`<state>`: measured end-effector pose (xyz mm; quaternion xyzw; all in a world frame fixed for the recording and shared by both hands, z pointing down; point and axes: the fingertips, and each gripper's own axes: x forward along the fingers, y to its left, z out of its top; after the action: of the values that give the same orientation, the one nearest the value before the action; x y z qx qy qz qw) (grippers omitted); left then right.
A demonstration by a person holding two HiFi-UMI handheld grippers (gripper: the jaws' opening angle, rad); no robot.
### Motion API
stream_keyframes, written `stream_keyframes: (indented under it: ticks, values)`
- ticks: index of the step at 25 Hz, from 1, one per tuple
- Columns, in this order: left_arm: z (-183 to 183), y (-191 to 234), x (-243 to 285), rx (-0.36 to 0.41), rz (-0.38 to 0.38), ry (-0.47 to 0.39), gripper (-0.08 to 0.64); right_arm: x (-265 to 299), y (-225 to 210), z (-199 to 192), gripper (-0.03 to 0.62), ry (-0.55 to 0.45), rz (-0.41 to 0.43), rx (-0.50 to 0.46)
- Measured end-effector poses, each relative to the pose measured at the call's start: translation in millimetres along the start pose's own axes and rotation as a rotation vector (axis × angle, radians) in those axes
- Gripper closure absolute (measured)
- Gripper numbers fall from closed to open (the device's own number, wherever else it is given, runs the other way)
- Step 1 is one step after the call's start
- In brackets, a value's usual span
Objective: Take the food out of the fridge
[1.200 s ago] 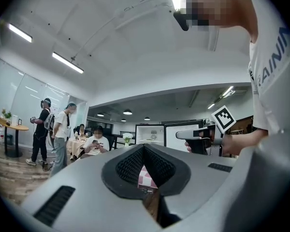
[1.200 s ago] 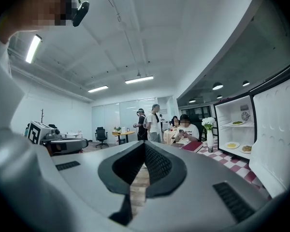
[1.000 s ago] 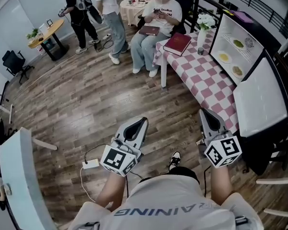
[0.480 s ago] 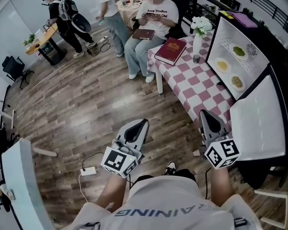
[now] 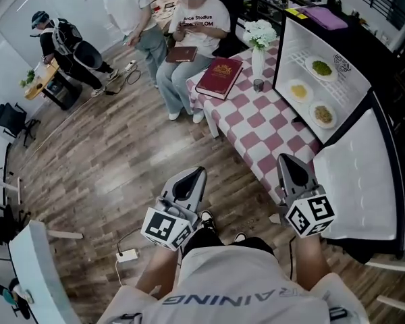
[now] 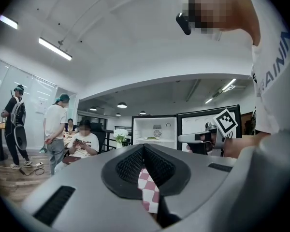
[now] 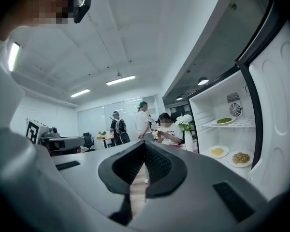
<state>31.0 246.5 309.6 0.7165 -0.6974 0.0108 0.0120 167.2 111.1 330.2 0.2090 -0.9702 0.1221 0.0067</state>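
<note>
Both pairs of tongs are pressed together and empty. The left tongs (image 5: 194, 175) hang over open wooden floor (image 5: 101, 154). The right tongs (image 5: 291, 165) hover at the near edge of the pink-checked table (image 5: 256, 123), just beside the swung-open white fridge door (image 5: 358, 174). Three plates of food (image 5: 298, 90) sit inside the white fridge (image 5: 293, 49), well apart from both.

Open-plan office with a staged dining corner: strip lights (image 6: 54, 49) line a white ceiling above a wood-plank floor (image 5: 121, 154), with an office chair (image 5: 12, 119) and a round table (image 5: 39, 83) at far left. At right, a checked-cloth table (image 5: 256, 133) stands beside an open fridge (image 5: 293, 52).
</note>
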Motion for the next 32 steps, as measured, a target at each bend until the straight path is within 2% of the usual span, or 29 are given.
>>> stream_keyframes:
  ticks: [10,18,23,28,32]
  values:
    - [3,35,95,-0.004,-0.162,-0.021,0.551,42,-57,22,0.572,-0.022,-0.149,-0.031]
    - [10,107,156,-0.008,-0.277,-0.016,0.551,115,-71,38,0.572,-0.014,-0.268,-0.033]
    - [7,152,185,-0.041,-0.356,-0.01,0.551,156,-69,42,0.572,-0.007,-0.332,-0.059]
    - [12,169,212,-0.022,-0.468,-0.015,0.551,166,-74,45,0.572,-0.015,-0.447,-0.04]
    - [10,171,229,-0.021,-0.516,-0.017,0.551,163,-87,42,0.572,-0.014,-0.513,-0.019]
